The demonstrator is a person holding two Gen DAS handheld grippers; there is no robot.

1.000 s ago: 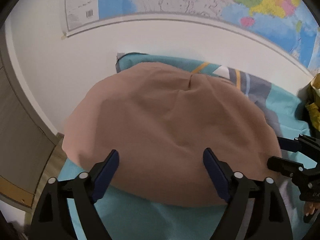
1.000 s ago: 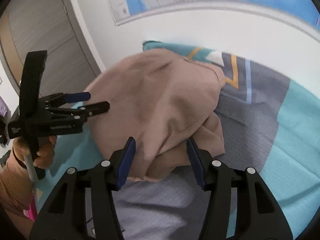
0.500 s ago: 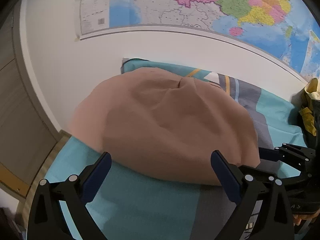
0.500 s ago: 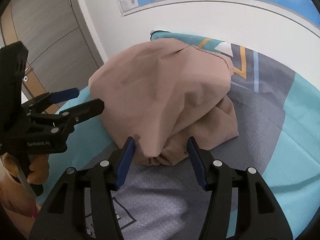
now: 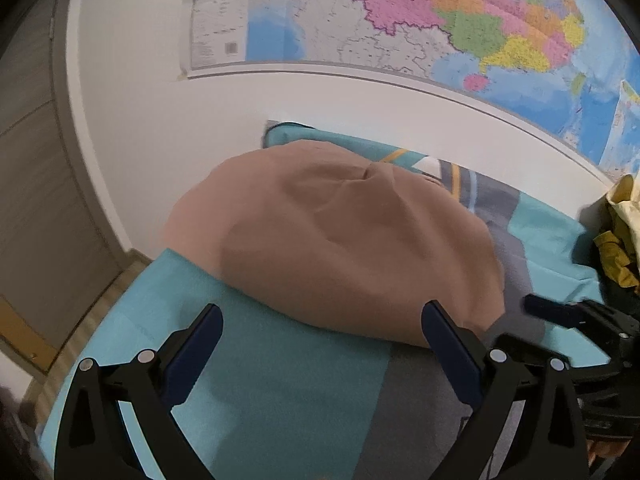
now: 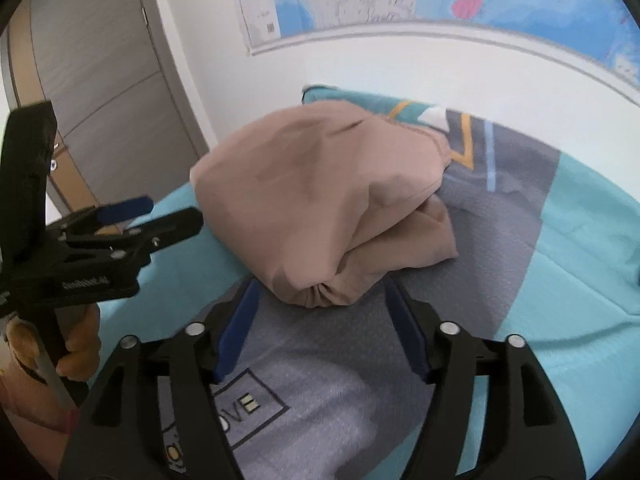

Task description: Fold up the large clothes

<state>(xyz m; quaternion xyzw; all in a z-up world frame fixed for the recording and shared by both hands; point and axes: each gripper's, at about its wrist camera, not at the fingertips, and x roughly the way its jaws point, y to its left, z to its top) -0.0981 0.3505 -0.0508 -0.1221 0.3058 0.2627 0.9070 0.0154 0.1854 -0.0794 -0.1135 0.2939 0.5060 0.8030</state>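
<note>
Left claw point(image 5: 322, 330) spread wide and empty, right claw point(image 6: 320, 296) opening, empty

Left gripper point(image 5: 322, 330) spread wide over teal and grey bedding point(image 5: 280, 380), nothing between the blue pads point(image 5: 200, 344). Just ahead of the fingertips, folded tan garment point(image 5: 340, 248) lying in a rounded heap, apart from both pads. Right gripper point(image 5: 576, 320) low at the right. Beyond the garment, white wall with coloured map point(image 5: 440, 20). Yellow cloth point(image 5: 620, 232) far right. Grey door point(image 5: 36, 200) off left.
</note>
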